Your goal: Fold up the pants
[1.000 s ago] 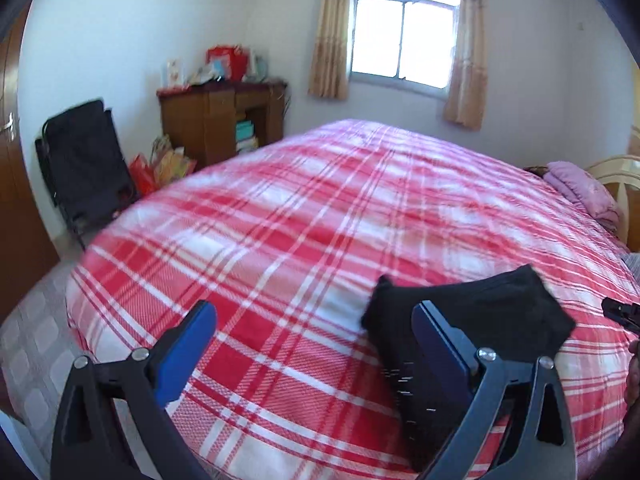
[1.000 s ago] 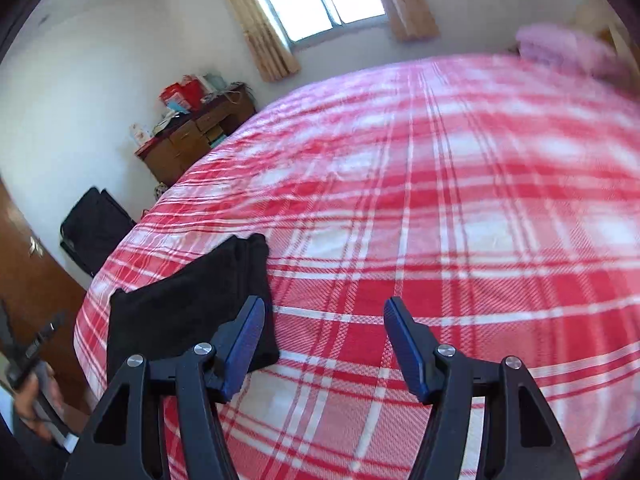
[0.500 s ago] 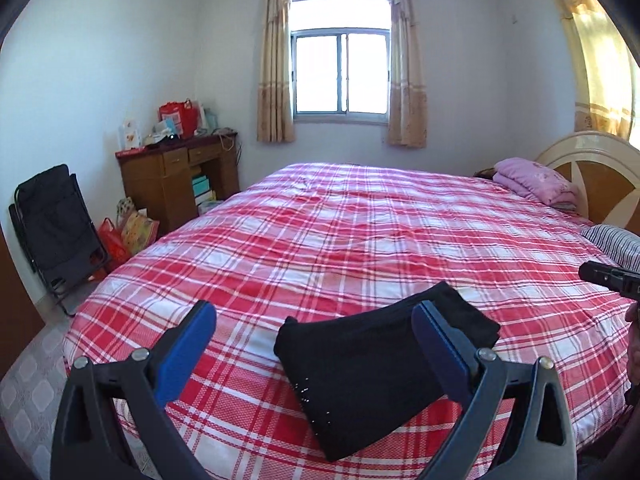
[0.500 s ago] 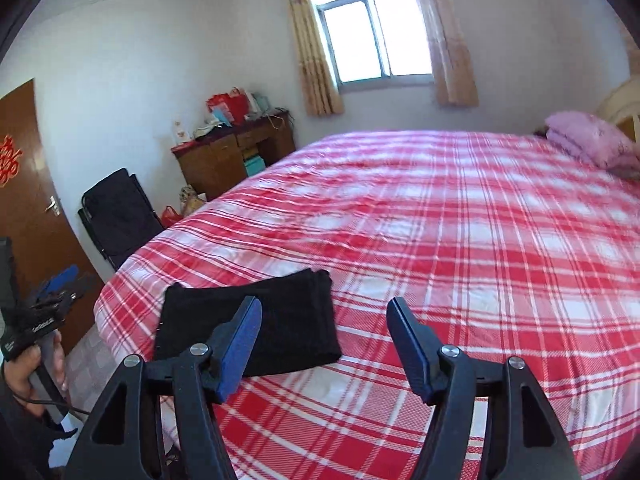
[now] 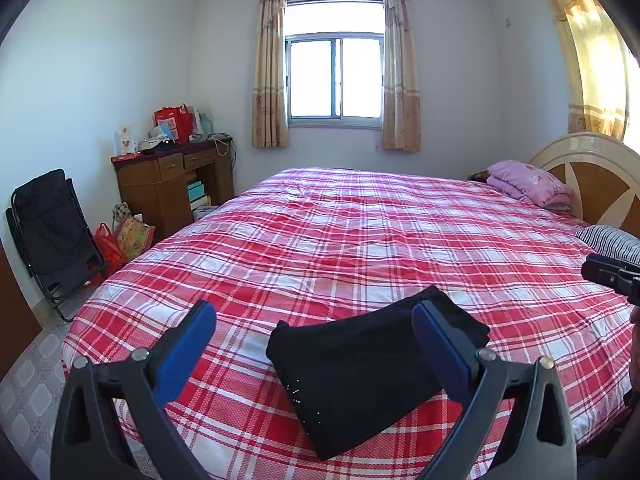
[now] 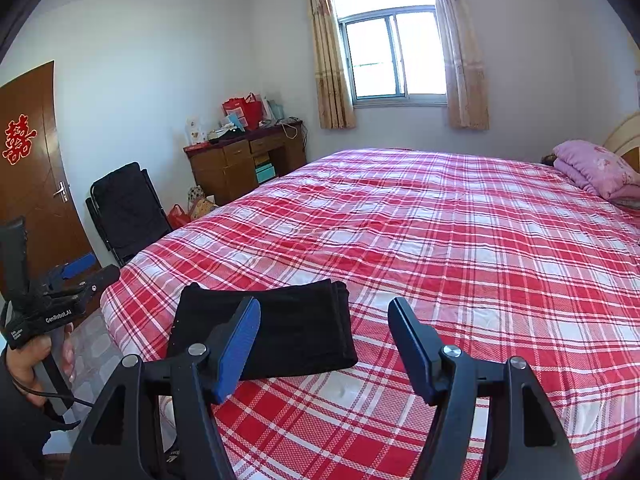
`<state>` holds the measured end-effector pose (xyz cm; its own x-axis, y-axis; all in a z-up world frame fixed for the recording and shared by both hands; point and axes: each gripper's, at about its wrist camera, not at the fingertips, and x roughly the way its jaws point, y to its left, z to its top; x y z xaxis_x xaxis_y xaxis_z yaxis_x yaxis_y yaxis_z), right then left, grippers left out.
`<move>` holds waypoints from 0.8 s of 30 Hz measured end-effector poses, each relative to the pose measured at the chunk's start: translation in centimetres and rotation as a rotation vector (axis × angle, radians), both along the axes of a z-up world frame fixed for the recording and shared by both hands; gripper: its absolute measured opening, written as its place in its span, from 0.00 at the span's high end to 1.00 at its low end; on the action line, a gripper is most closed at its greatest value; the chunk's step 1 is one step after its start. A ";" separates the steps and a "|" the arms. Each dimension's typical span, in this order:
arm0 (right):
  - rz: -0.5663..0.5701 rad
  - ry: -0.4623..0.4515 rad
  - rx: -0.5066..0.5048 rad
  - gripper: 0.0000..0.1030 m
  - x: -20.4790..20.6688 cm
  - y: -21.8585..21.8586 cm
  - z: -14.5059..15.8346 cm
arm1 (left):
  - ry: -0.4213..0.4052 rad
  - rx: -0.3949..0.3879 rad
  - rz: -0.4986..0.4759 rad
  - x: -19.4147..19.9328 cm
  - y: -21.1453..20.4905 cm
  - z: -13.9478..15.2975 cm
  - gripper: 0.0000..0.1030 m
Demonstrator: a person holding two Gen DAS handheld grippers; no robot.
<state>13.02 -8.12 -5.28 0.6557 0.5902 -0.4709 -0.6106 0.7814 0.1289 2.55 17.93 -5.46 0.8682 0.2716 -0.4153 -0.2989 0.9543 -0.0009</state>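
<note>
The black pants (image 5: pixel 360 364) lie folded into a compact rectangle near the foot corner of the red plaid bed (image 5: pixel 360 240). My left gripper (image 5: pixel 316 340) hovers above and short of them, open, nothing between its blue pads. In the right wrist view the same folded pants (image 6: pixel 288 324) lie flat at lower left, and my right gripper (image 6: pixel 324 336) is held above the bed just right of them, open and empty. The left gripper (image 6: pixel 76 272) also shows at the far left of that view, held by a hand (image 6: pixel 24 364).
A pink folded blanket (image 5: pixel 528 184) and a striped pillow (image 5: pixel 612 238) lie by the headboard (image 5: pixel 592 184). A wooden desk (image 5: pixel 172 184) with bags, a black folding chair (image 5: pixel 52 232) and a brown door (image 6: pixel 28 168) stand left of the bed.
Both grippers rose and pulled back from the bed, and their views levelled out. The folded pants stay put and now sit lower and farther off in both views.
</note>
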 end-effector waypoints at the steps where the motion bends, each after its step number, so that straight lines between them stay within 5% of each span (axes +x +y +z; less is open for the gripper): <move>1: -0.001 0.001 0.000 0.34 0.0 0.0 0.0 | 0.001 0.000 0.000 0.0 -0.1 -0.1 0.02; 24: -0.006 -0.016 -0.012 0.34 -0.4 0.2 0.2 | 0.013 0.003 0.007 -0.1 -0.4 -0.4 0.02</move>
<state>12.66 -7.96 -5.12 0.6664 0.5807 -0.4677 -0.6081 0.7862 0.1098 2.47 17.53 -5.82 0.8609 0.2791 -0.4254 -0.3055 0.9522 0.0062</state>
